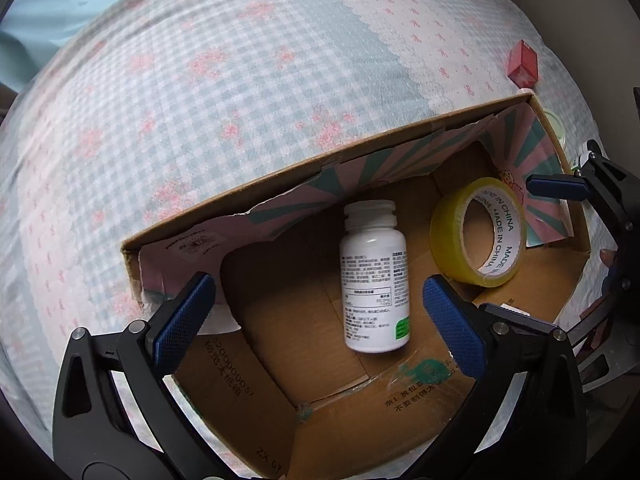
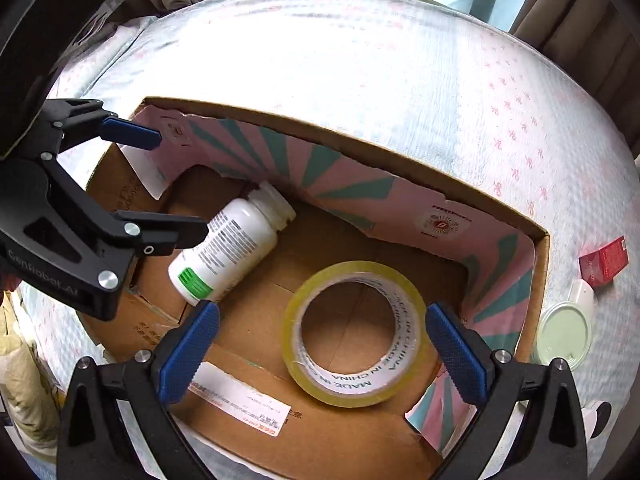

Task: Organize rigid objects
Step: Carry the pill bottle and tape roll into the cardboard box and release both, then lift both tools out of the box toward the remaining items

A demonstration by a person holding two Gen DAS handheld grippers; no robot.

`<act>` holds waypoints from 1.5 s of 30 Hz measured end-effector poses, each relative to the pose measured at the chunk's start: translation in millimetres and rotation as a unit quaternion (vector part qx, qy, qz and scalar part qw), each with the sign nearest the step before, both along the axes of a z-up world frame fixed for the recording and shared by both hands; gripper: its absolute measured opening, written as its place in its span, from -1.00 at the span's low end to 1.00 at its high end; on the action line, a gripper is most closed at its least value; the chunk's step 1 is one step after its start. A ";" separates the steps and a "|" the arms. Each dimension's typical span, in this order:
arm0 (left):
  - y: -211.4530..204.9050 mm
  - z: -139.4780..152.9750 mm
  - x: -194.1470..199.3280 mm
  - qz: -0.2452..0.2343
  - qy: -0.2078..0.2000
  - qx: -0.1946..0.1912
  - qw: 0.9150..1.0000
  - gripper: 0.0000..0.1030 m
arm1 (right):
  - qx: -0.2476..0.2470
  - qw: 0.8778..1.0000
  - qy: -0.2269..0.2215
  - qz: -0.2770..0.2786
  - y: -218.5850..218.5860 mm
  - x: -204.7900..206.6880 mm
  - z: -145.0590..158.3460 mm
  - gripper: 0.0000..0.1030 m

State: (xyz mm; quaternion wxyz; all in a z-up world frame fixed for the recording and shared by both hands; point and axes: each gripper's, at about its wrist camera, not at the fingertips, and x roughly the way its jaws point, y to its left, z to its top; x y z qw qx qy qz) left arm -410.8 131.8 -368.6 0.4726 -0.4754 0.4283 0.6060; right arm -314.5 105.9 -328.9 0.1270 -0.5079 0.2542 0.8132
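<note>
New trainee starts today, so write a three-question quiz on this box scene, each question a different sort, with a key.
1. True or false: the white bottle stands upright in the cardboard box.
2. Multiple choice: the jaws of the right gripper are
A. shut on the tape roll
B. open, with the tape roll between them
C. shut on the bottle
3. Fill in: outside the box, on the bedspread, sit a small ___ carton and a pale green lid.

Key
1. False: it lies on its side on the box floor.
2. B. The left gripper is open too, over the bottle.
3. Red.
</note>
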 end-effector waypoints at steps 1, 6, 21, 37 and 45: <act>-1.9 0.6 -2.9 0.001 0.001 -0.001 1.000 1.00 | -0.001 1.000 -0.009 0.004 -1.6 0.3 -1.2 0.99; -3.1 7.0 6.4 0.001 0.006 0.000 1.000 1.00 | -0.001 0.999 -0.035 -0.003 -7.2 7.8 1.1 0.99; -49.6 66.9 13.6 0.007 0.023 0.036 0.999 1.00 | 0.013 0.998 -0.059 -0.005 -14.1 18.7 36.5 0.99; -100.9 156.6 42.7 0.039 0.046 0.114 0.992 1.00 | 0.055 0.995 0.001 -0.081 -22.3 53.9 116.5 0.99; -85.8 189.9 94.6 0.021 0.031 0.141 0.989 1.00 | 0.056 0.979 0.025 -0.193 -12.3 136.7 149.6 0.99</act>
